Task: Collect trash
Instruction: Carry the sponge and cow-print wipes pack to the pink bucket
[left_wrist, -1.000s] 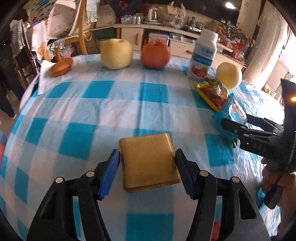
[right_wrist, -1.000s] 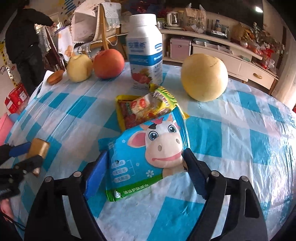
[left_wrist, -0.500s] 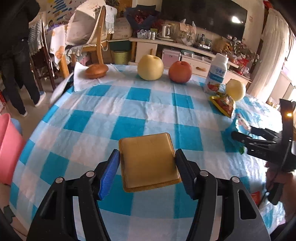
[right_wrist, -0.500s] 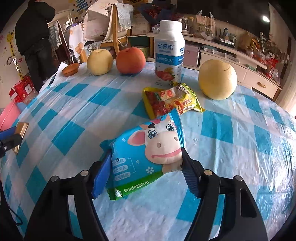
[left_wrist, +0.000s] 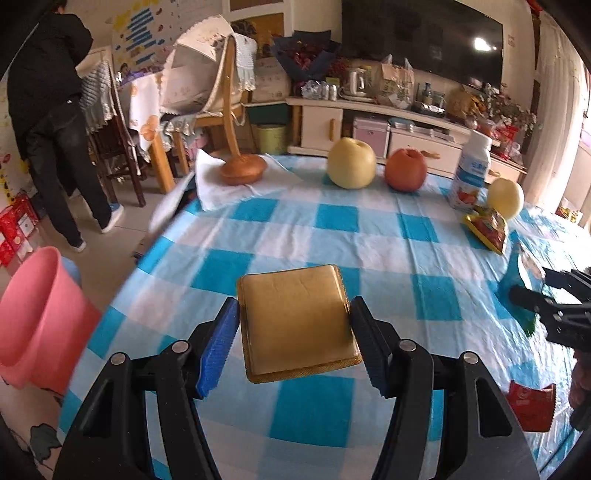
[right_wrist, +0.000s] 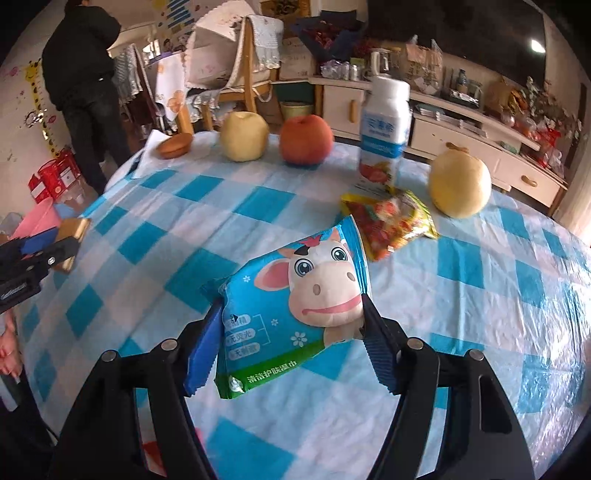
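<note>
Clearly the pink bin (left_wrist: 40, 317) decides the coming move: it stands on the floor off the table's (left_wrist: 332, 221) left edge, so the left gripper (left_wrist: 293, 332) is nearer it. That gripper is clamped on a flat gold packet (left_wrist: 295, 317), lifted, long axis pointing forward. The right gripper (right_wrist: 291, 332), whose jaws have just been closing, pinches a blue wipes pack (right_wrist: 291, 299) farther right.
</note>
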